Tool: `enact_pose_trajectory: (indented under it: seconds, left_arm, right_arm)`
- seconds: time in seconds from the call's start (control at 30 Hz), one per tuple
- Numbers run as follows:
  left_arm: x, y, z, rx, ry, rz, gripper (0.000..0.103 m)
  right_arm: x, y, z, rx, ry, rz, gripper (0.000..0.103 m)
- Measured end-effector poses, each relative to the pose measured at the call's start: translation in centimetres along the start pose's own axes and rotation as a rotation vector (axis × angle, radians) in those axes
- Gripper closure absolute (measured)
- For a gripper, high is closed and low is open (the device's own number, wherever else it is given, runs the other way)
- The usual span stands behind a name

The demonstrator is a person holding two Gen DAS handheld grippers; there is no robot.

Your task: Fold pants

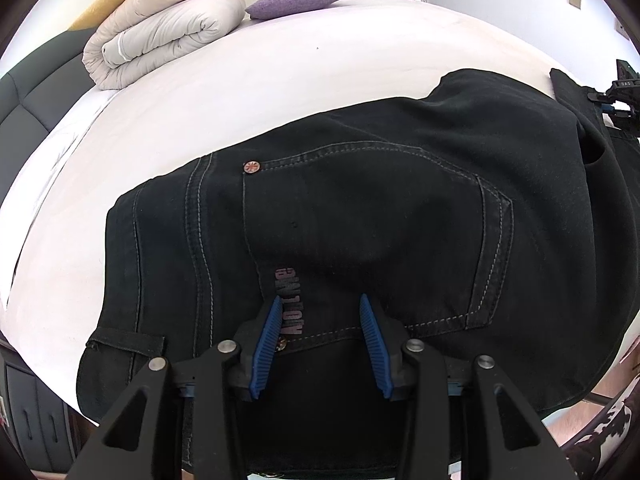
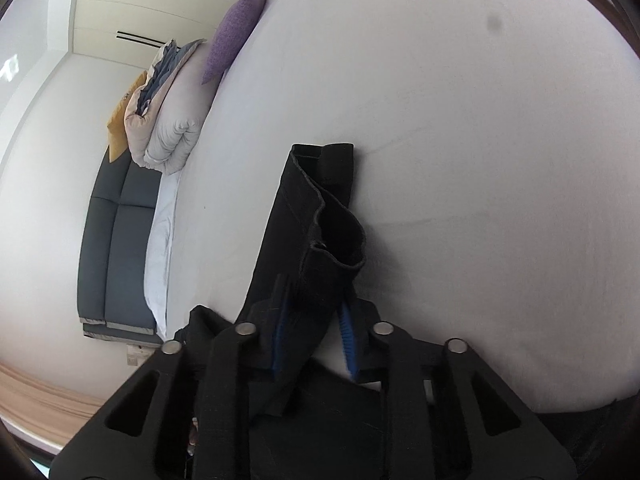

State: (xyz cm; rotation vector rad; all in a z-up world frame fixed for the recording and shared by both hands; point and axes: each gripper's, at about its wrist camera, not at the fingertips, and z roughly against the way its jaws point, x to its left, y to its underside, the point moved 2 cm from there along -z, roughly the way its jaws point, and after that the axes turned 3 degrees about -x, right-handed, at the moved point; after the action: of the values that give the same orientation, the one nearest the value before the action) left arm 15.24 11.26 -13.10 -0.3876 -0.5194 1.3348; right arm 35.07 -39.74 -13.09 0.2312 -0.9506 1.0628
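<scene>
Pants (image 1: 360,208) halved lengthwise on bed (image 1: 280,80); right claw (image 2: 316,312) clamping leg hems, left claw (image 1: 320,340) half-open, empty; cross-folds remaining.

I see my left gripper (image 1: 320,312) poised over the black pants (image 1: 360,220), jaws apart above the waistband label (whether the blue pads touch the fabric I cannot tell). The pants lie along the bed's (image 1: 280,80) near edge. A folded duvet (image 1: 160,36) and purple pillow (image 1: 300,0) sit at its far edge.
</scene>
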Motion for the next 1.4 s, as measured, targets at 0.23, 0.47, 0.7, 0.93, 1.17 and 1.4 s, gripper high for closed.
enact_pose_trajectory:
  seconds: [0.23, 0.47, 0.7, 0.93, 1.17, 1.4]
  left_arm:
    - [0.0, 0.3, 0.1, -0.005, -0.003, 0.002, 0.060]
    - [0.2, 0.3, 0.1, -0.003, 0.015, -0.001, 0.060]
    - [1.0, 0.0, 0.4, 0.001, 0.026, 0.024, 0.059]
    - [1.9, -0.3, 0.4, 0.018, -0.007, 0.073, 0.046]
    - [2.3, -0.4, 0.1, 0.021, -0.026, 0.090, 0.040]
    - [3.3, -0.2, -0.1, 0.019, -0.035, 0.125, 0.032]
  right_arm:
    - [-0.1, 3.8, 9.6, -0.168, 0.004, 0.019, 0.101]
    - [0.2, 10.7, 19.5, -0.330, 0.057, -0.005, 0.101]
    - [-7.2, 20.6, 25.4, -0.422, 0.135, -0.224, 0.101]
    - [-9.3, 24.2, 25.4, -0.462, 0.112, -0.334, 0.101]
    - [-11.5, 26.0, 26.5, -0.463, 0.070, -0.371, 0.101]
    - [-12.8, 25.3, 25.6, -0.446, 0.035, -0.367, 0.101]
